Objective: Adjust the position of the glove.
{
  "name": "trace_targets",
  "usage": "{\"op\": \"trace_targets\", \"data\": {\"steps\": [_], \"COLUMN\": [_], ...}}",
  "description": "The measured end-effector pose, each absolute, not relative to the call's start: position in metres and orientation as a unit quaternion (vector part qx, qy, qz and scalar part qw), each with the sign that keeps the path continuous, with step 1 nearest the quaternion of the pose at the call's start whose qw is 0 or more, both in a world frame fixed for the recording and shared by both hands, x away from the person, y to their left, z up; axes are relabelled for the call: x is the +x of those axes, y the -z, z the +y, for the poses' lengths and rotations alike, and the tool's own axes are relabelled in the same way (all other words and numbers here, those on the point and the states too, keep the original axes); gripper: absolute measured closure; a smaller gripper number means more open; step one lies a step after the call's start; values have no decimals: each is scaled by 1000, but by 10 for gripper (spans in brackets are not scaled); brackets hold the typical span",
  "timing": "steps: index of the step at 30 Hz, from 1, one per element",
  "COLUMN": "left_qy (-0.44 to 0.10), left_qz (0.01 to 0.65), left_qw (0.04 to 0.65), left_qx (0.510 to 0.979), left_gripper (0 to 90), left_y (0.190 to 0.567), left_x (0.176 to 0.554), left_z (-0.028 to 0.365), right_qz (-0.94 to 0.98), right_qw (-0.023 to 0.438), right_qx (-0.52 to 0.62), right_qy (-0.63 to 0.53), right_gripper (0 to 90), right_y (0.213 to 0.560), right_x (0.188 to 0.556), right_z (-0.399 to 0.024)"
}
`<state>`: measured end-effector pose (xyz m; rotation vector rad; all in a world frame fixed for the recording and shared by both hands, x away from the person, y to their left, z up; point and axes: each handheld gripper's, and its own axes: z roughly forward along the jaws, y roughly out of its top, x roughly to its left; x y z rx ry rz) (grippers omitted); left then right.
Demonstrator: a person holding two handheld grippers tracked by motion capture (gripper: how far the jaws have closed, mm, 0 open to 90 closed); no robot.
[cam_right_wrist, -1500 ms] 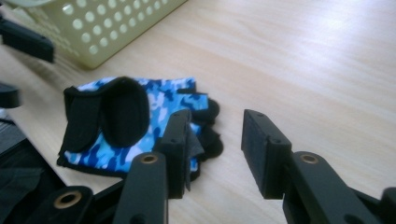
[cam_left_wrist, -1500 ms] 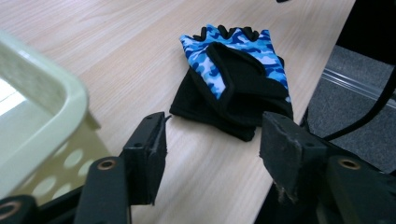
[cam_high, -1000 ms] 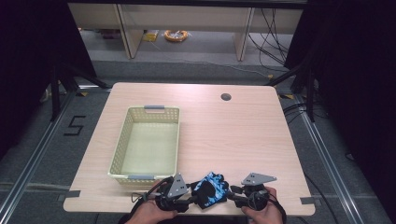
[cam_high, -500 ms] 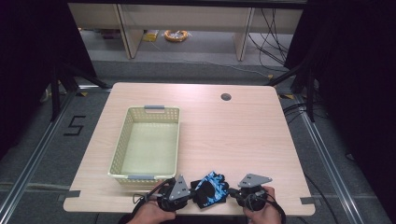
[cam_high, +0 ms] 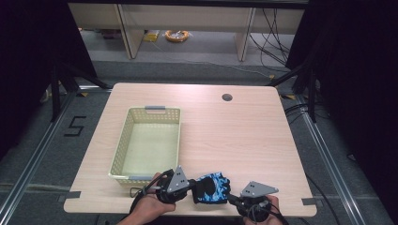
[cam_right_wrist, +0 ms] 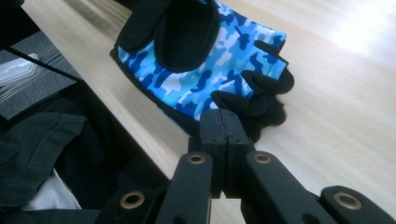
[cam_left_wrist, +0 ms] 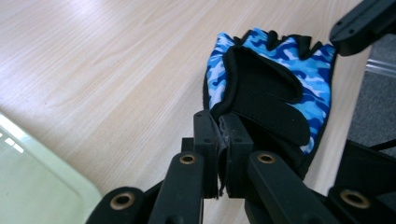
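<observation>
Blue camo glove sits at near edge of bench, btwn both tools & just right of basket. Left tool has just closed, pinching glove's black cuff edge. Right tool also just closed, pads pressed together at glove's finger end; can't tell if fabric's caught.

Stretchy cloth glove in blue camouflage print with matt black padded palm, smooth pale wood-grain table with soft sheen, perforated pale plastic basket, matt black plastic grippers.
</observation>
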<state>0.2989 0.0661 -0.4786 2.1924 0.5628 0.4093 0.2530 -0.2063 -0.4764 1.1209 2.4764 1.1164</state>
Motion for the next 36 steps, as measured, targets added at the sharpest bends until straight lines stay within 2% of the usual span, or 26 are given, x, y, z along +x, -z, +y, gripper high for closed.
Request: {"op": "trace_targets", "data": {"steps": [9, 14, 16, 17, 19, 20, 24, 27, 29, 32, 34, 36], "left_qy": [-184, -180, -180, -182, -184, -185, -178, -164, -145, -102, -86, -72], "left_qz": [211, 216, 213, 209, 208, 209, 214, 225, 246, 273, 286, 303], "left_qw": [382, 375, 375, 373, 372, 372, 381, 387, 391, 406, 408, 398], "left_qx": [881, 883, 884, 886, 885, 885, 882, 879, 875, 866, 863, 863], "left_gripper": [839, 735, 671, 647, 590, 572, 506, 497, 492, 483, 483, 484], "left_y": [491, 494, 493, 492, 487, 486, 479, 477, 478, 481, 485, 489], "left_x": [302, 300, 297, 295, 291, 289, 284, 279, 276, 274, 274, 274], "left_z": [51, 52, 52, 52, 54, 55, 63, 71, 76, 82, 82, 83], "right_qz": [855, 851, 848, 849, 846, 844, 833, 817, 812, 806, 810, 814], "right_qw": [86, 79, 88, 74, 77, 91, 93, 88, 103, 89, 102, 91], "right_qx": [386, 394, 391, 399, 401, 394, 407, 425, 431, 445, 430, 426], "right_qy": [-336, -339, -348, -339, -343, -353, -363, -379, -380, -380, -385, -384], "right_gripper": [900, 899, 865, 850, 825, 808, 724, 654, 592, 545, 513, 472], "right_y": [496, 500, 502, 498, 494, 494, 489, 486, 484, 483, 483, 484], "right_x": [256, 255, 256, 254, 253, 254, 252, 254, 256, 262, 271, 277], "right_z": [-204, -203, -204, -205, -207, -208, -215, -219, -221, -219, -221, -219]}}
